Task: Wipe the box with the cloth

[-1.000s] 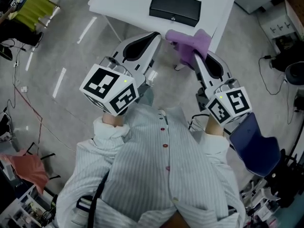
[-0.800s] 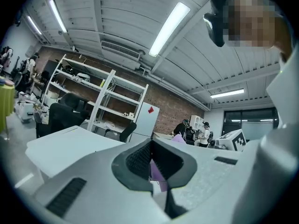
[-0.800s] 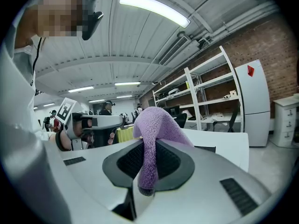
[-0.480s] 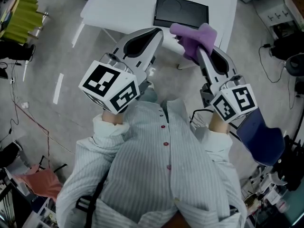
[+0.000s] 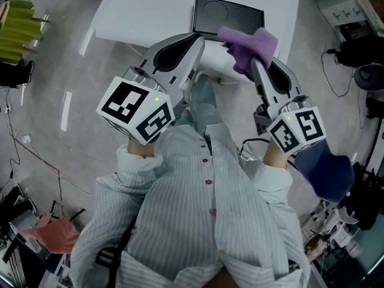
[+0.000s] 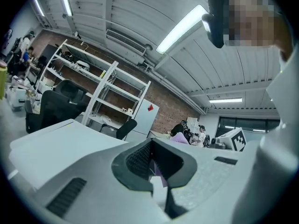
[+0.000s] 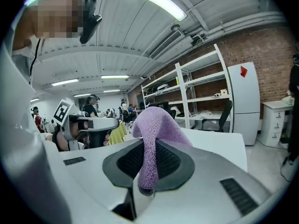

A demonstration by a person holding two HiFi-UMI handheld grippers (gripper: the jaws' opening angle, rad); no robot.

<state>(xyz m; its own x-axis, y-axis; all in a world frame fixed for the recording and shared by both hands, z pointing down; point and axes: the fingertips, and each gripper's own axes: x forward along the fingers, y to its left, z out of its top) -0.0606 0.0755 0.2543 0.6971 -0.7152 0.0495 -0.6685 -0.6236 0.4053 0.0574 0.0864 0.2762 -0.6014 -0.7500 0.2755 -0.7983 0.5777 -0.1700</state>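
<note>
White table (image 5: 150, 11) bearing flat black box (image 5: 223, 15), long axis left-right, near right corner masked in head view by purple cloth (image 5: 251, 45) clamped in right gripper (image 5: 257, 65); left gripper (image 5: 198, 41) alongside, jaws together, empty; blue chair (image 5: 324, 170) at right.

- cloth (image 5: 249, 44): plain lilac-purple
- box (image 5: 225, 14): black
- table (image 5: 150, 8): white
- left gripper (image 5: 198, 41), right gripper (image 5: 258, 71): pale grey shells, black pads
- marker cubes (image 5: 137, 110): black-and-white squares
- shirt (image 5: 198, 209): pale, finely striped, dark red buttons
- chair (image 5: 327, 173), 4 o'clock: navy
</note>
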